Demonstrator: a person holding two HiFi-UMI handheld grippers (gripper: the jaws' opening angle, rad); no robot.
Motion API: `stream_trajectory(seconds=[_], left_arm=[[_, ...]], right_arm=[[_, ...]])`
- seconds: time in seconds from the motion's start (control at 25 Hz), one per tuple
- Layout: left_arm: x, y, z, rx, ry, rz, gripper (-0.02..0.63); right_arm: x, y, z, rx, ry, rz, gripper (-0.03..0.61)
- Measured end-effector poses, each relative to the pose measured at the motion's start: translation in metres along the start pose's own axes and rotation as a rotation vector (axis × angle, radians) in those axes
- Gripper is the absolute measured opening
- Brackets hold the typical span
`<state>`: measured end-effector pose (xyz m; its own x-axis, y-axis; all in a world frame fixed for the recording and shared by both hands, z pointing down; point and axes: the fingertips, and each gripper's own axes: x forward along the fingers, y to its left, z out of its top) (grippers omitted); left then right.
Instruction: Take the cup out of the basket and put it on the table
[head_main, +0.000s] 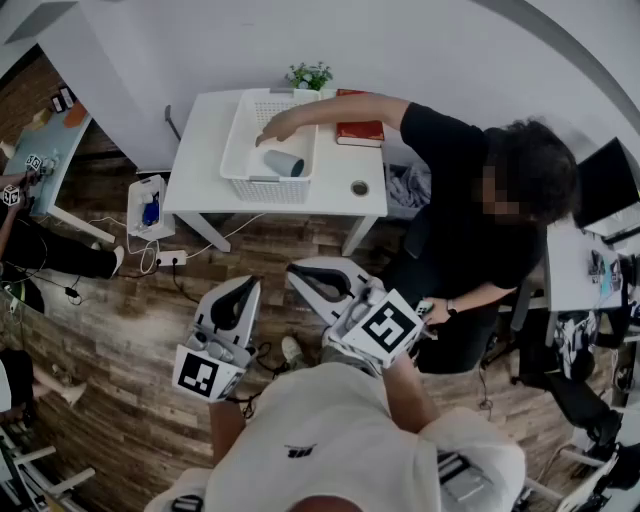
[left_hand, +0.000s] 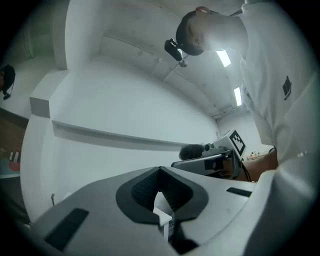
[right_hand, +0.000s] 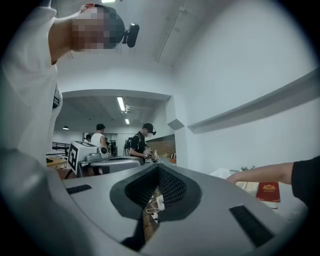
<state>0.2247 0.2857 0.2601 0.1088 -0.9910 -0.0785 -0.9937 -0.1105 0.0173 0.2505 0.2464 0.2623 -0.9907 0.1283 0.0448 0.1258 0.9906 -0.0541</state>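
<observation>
Left hand-held gripper (left_hand: 160, 172) and right hand-held gripper (right_hand: 159, 170) closed, empty, short of the desk (head_main: 200, 150).
Only the head view shows the cup (head_main: 284, 162), sideways in the basket (head_main: 240, 150) near another person's hand (head_main: 275, 128).

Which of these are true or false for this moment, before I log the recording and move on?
1. The cup lies on its side inside the basket. True.
2. The right gripper is shut on the cup. False: it is shut on nothing and is well short of the table.
3. A red book lies on the table beside the basket. True.
4. The basket stands on the floor. False: it stands on the white table.
5. Another person's hand reaches over the basket. True.
</observation>
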Motion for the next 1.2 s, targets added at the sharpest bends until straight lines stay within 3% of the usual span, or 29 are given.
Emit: stream_trajectory(seconds=[0.16,0.6,1.2], left_arm=[[0.010,-0.001,0.004,0.040,-0.031,0.010,0.011],[0.034,-0.023,-0.002,0.066,-0.005,0.008,0.011],[0.051,-0.030,-0.006,0.102,0.055,0.132,0.011]], right_arm=[[-0.002,-0.008,0.006,-0.033,-0.042,0.015,0.012],[-0.029,-0.026,0.007,-0.034,-0.085,0.022,0.014],[-0.043,-0.036,0.011,0.010,-0.139,0.158,0.014]])
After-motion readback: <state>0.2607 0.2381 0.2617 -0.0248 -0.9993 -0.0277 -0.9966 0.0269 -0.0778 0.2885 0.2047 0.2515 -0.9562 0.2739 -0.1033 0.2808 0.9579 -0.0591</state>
